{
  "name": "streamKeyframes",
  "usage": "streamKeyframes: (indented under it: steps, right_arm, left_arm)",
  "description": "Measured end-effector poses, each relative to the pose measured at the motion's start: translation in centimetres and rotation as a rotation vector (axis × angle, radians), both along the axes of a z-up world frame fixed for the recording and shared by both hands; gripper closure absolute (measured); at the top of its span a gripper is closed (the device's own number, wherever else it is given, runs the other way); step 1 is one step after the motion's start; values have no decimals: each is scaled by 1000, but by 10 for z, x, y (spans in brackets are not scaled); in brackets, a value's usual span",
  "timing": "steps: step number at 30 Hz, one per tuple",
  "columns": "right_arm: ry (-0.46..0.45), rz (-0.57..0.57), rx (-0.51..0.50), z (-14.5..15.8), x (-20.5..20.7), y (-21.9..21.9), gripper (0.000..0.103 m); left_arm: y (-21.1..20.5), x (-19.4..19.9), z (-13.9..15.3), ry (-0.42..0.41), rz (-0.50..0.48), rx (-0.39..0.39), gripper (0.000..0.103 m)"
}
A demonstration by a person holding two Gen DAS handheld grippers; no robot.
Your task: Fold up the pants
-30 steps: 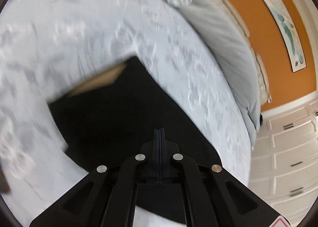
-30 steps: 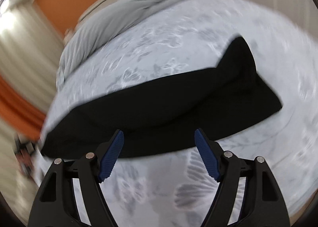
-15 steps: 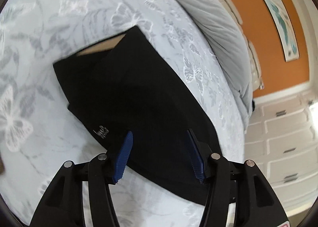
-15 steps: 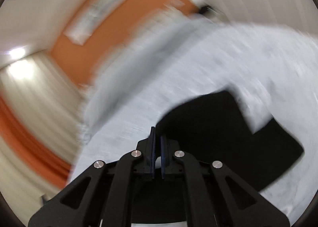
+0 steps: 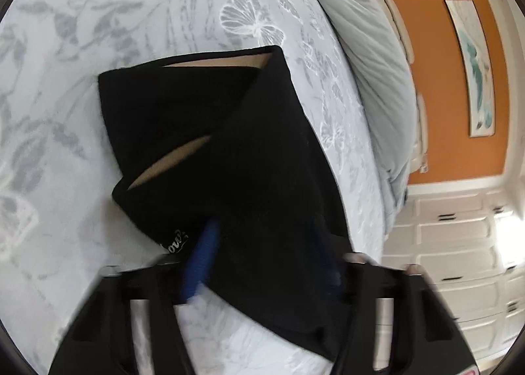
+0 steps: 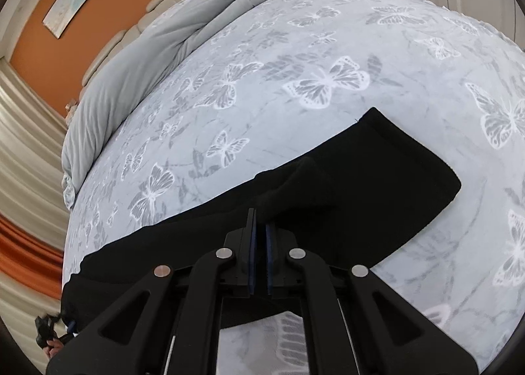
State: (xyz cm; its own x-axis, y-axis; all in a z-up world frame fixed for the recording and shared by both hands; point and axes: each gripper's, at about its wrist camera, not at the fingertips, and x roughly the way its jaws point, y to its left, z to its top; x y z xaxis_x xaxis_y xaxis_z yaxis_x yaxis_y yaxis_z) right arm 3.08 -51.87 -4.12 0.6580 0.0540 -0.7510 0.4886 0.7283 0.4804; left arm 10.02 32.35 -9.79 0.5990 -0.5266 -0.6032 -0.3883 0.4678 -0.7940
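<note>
1. Bed (image 6: 328, 46): butterfly-print cover, carrying the work.
2. Pants (image 5: 213, 151): black, part-folded, mid-bed; more doubled over than a second ago.
3. Right gripper (image 6: 259, 237): fingers, wide a second ago, now pinch fabric at 6 o'clock, ready to lift.
4. Left gripper (image 5: 262, 260): blurred, fingers closing around the pants' edge.

A home bedroom (butterfly-print bed (image 6: 328, 46), grey duvet (image 6: 157, 56)).
</note>
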Motion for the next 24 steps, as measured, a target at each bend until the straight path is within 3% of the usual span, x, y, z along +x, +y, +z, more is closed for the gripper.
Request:
streamKeyframes:
  steps: [1,4,7,11,12,13,15,20,24]
  right_arm:
    - [3,-6,-4,-3,2,0,99]
    - [-21,-4,-13,2,-9,9,99]
    - [-41,-1,-9,7,-13,11,99]
    - [-10,3,-23,3,-13,9,99]
    - [-9,5,-19,2,-14,9,99]
    - [-7,5,-17,2,-14,9,99]
    - [-5,7,-21,2,-13,10,98]
    - [2,0,-19,1,-12,11,98]
    - [10,1,-26,0,-10,12,98]
  left_arm:
    - [0,4,0,2,-17,2,103]
    - [-3,17,20,-57,-61,36,103]
    - [0,28,59,-144,-82,112,103]
    - [8,25,79,-127,-110,173,103]
    - [8,20,79,-103,-116,213,91]
    - [8,16,75,-83,-122,221,55]
    - [13,1,57,-6,-77,195,25]
    - [13,-11,21,94,-36,40,25]
    - [1,9,12,138,-38,20,25]
